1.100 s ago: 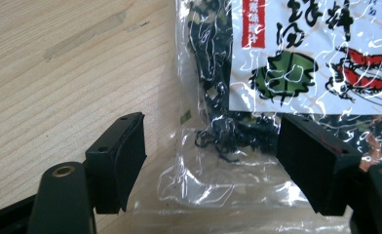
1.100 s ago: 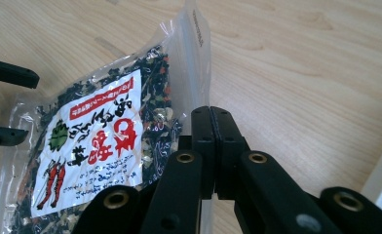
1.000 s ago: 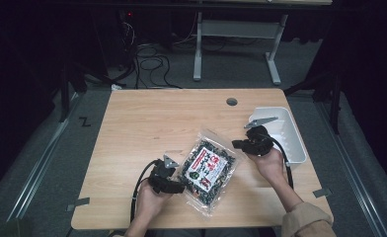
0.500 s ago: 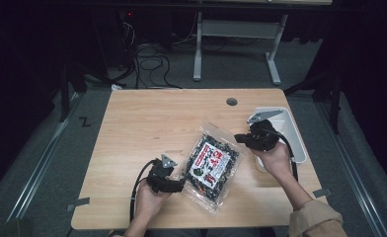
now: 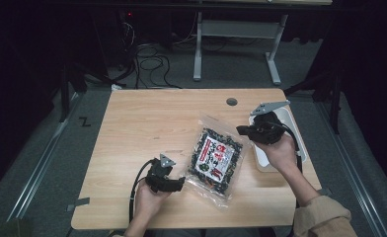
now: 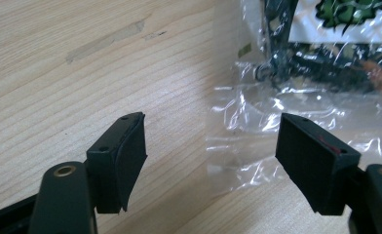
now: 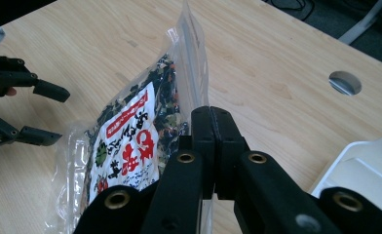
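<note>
Two grippers work over a wooden table (image 5: 147, 123). At the left, the left gripper (image 5: 180, 183) sits low near the table's front edge, its jaws spread wide and holding nothing; in the left gripper view the clear bottom corner of a plastic bag (image 6: 257, 131) lies between them on the wood. The bag (image 5: 216, 157), printed with red and white lettering and packed with dark dried bits, rests mid-table. At the right, the right gripper (image 5: 241, 130) has its jaws pressed together on the bag's clear top edge. Just beyond it stands a white tray (image 5: 300, 148).
</note>
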`<state>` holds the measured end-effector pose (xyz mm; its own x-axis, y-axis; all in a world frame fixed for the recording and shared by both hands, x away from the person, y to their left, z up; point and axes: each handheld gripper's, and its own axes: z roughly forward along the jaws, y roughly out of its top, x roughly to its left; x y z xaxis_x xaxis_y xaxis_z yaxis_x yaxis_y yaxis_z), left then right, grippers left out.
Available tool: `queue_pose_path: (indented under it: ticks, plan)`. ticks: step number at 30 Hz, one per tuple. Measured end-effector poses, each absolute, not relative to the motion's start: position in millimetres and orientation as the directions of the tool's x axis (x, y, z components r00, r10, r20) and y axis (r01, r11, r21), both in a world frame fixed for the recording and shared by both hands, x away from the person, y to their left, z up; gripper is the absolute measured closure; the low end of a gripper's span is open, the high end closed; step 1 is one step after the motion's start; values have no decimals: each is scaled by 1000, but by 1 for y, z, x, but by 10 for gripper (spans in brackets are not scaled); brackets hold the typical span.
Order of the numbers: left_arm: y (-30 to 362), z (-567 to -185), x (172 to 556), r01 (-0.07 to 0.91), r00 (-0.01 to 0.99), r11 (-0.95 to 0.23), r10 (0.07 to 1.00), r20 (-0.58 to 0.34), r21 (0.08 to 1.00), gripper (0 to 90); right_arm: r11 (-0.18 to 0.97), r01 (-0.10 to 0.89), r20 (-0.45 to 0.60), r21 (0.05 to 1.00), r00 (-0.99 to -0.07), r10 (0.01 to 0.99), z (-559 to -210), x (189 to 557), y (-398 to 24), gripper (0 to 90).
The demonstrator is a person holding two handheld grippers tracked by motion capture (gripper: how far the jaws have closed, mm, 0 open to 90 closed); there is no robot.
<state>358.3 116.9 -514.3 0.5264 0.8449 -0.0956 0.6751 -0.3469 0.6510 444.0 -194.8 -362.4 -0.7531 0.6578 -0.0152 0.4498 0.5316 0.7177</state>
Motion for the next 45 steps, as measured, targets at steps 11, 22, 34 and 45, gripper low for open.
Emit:
queue_pose_path:
  ticks: [11,22,34,45]
  plan:
    - [117,-515,358,675,530,-352,843,-94,648,273,535,415,-51,736,-753,656,-335,441,-193,900]
    - [115,-516,358,677,534,-361,841,-90,642,274,536,391,-71,748,-756,650,-317,439,-192,900]
    - [115,-517,359,673,541,-375,837,-79,637,276,519,369,-86,771,-748,658,-298,437,-195,900]
    - [114,-517,359,674,538,-372,839,-79,638,276,513,361,-106,779,-731,674,-283,440,-197,900]
